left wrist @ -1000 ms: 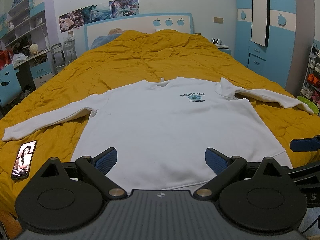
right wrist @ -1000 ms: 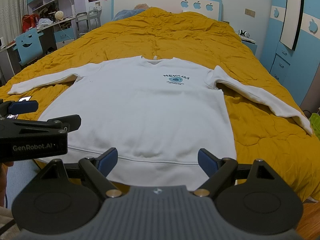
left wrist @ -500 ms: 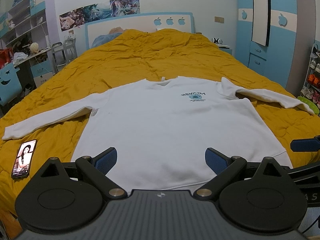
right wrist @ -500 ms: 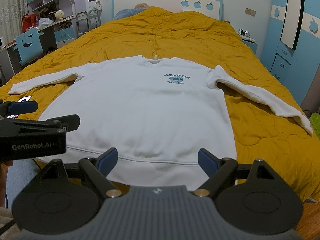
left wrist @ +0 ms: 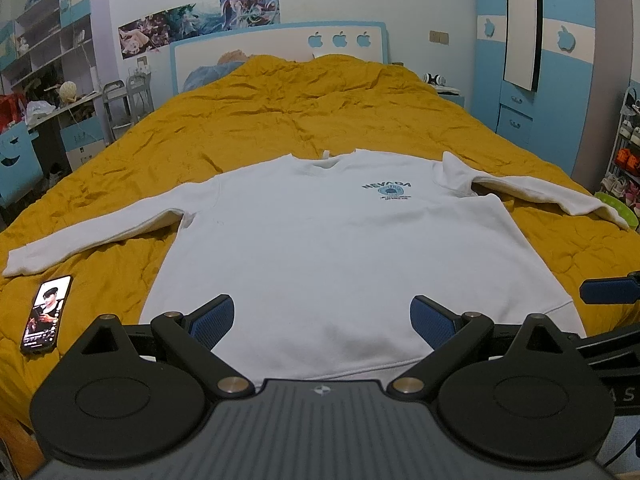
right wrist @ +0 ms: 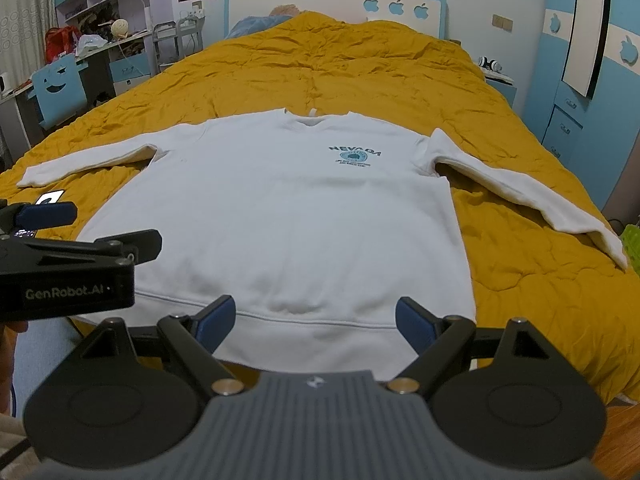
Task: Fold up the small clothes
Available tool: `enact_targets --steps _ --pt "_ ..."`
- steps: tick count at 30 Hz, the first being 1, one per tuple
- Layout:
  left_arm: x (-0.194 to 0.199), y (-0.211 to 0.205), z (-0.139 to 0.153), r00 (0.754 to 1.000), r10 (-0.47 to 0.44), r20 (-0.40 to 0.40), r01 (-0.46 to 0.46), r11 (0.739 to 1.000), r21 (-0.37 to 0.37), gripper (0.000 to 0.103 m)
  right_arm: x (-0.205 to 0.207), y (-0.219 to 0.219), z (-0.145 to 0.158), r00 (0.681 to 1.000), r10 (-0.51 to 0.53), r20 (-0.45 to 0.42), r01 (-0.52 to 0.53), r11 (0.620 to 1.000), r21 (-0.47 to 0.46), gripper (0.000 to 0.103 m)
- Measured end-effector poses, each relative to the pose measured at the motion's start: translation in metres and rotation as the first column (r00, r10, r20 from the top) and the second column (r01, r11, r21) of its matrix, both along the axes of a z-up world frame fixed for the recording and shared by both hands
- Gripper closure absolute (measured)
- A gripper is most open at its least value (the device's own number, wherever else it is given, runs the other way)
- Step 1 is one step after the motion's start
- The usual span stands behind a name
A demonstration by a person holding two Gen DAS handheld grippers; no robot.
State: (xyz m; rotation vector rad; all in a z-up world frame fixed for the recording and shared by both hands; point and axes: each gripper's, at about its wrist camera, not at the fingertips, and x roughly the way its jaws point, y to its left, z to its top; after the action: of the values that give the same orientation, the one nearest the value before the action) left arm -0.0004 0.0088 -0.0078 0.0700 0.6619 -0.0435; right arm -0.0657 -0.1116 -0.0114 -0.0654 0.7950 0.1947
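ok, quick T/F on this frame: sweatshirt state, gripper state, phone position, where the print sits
1. The white sweatshirt lies spread flat on the yellow bedcover, both sleeves out to the sides. True.
2. The left gripper is shut on the hem. False: its jaws stand wide open, holding nothing, at the hem end of the sweatshirt.
3. The right gripper is open and empty. True.
4. The phone rests on top of the sweatshirt. False: it lies on the bedcover, clear of the body and below the cuff of the sleeve on that side, screen lit.
5. The NEVADA print is centred on the chest. False: it sits off to one side, nearer one sleeve.
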Motion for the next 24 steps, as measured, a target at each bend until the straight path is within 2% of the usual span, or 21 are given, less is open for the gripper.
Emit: enact_targets --steps 7,11,13,15,20,24 --pt "0.009 0.007 -0.002 1.000 -0.002 0.000 0.002 1.000 -0.022 0.000 0.011 -0.005 -0.003 1.000 -0.002 -0.011 0.002 1.000 0.009 0.020" --pt "0.022 0.019 -0.002 1.000 0.000 0.008 0.000 0.999 -0.042 0.000 0.020 -0.013 -0.003 0.999 -0.008 0.032 0.006 0.999 0.038 0.020" --pt "0.031 0.030 -0.002 1.000 -0.001 0.013 0.002 0.997 -0.076 0.000 0.027 -0.018 -0.001 0.998 -0.013 0.066 0.010 0.999 0.045 0.020" --pt "0.040 0.046 -0.002 0.999 0.026 0.025 -0.023 0.994 -0.110 0.000 0.037 -0.023 -0.001 0.996 -0.015 0.092 0.010 0.999 0.049 0.020" --pt "0.069 0.097 0.001 0.990 0.130 0.052 -0.122 0.984 -0.131 0.000 0.072 -0.046 -0.004 0.990 -0.010 0.141 -0.001 0.997 0.078 0.020" --pt "0.094 0.158 0.002 0.974 0.225 0.029 -0.213 0.953 -0.215 0.000 0.106 -0.068 -0.009 0.987 -0.075 0.140 0.064 0.994 0.085 0.020"
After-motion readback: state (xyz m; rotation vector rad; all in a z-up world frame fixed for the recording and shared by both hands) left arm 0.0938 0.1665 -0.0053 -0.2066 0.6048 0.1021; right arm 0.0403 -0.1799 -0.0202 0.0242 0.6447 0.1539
